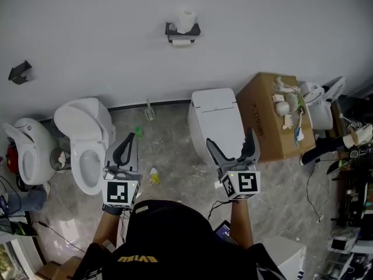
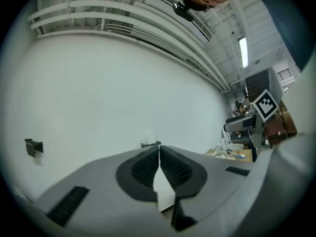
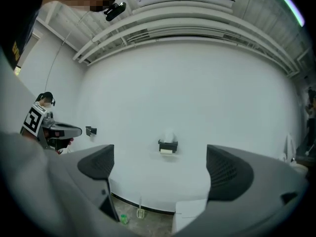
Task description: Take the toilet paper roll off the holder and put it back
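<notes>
Wall-mounted roll (image 1: 186, 20) well beyond right hand-held gripper (image 1: 231, 139)

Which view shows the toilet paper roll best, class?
The head view: the toilet paper roll stands on the black wall holder, sharp and unobstructed. The right gripper view shows it small and pale, far off, framed by the open jaws. The left gripper view shows only a faint trace above the shut jaws.
</notes>
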`<state>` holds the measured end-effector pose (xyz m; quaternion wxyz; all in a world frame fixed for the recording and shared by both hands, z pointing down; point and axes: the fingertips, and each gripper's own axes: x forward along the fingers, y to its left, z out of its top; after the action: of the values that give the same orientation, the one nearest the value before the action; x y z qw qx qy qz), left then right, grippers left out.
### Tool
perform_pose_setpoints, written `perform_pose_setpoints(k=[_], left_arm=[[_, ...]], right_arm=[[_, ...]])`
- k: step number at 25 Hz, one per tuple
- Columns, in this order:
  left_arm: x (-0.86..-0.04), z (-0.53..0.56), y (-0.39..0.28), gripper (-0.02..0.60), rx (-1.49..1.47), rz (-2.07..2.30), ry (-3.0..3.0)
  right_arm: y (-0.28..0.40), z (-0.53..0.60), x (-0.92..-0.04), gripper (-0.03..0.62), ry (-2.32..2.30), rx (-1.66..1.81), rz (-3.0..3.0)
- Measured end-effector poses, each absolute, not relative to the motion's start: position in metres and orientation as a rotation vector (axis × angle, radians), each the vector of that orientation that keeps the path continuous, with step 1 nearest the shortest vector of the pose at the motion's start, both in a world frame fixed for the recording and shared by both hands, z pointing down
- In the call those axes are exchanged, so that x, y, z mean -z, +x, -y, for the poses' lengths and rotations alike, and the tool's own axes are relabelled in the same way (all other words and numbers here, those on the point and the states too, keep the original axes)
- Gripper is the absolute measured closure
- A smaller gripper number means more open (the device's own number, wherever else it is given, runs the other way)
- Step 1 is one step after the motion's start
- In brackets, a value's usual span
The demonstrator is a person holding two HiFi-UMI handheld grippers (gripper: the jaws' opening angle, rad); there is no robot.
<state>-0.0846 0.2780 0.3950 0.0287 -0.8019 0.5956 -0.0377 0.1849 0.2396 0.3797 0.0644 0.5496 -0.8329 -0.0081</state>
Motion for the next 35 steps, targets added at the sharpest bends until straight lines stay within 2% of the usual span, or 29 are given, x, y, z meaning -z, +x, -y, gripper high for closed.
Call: perform_pose_setpoints(k=[9, 16, 24, 35], left_arm=[[-0.398, -0.188, -0.168, 0.566, 0.044, -1.828, -2.525], [-0.413, -0.139, -0.201, 0.565, 0.055, -1.890, -2.523], [-0.413, -0.074, -0.187, 0.566, 0.050, -1.854, -2.535], [-0.402, 0.067, -0.148, 0.566, 0.134, -1.853, -2.484]], right_arm=[[0.113, -0.147, -0.361, 0.019, 1.676, 0.027, 2.478], [0.088, -0.089, -0.366, 0.019, 1.660, 0.028, 2.452], [0.077, -0.016, -0.375, 0.019, 1.636, 0.054, 2.464], [0.073, 0.143, -0.382, 0.019, 1.543, 0.101, 2.553]])
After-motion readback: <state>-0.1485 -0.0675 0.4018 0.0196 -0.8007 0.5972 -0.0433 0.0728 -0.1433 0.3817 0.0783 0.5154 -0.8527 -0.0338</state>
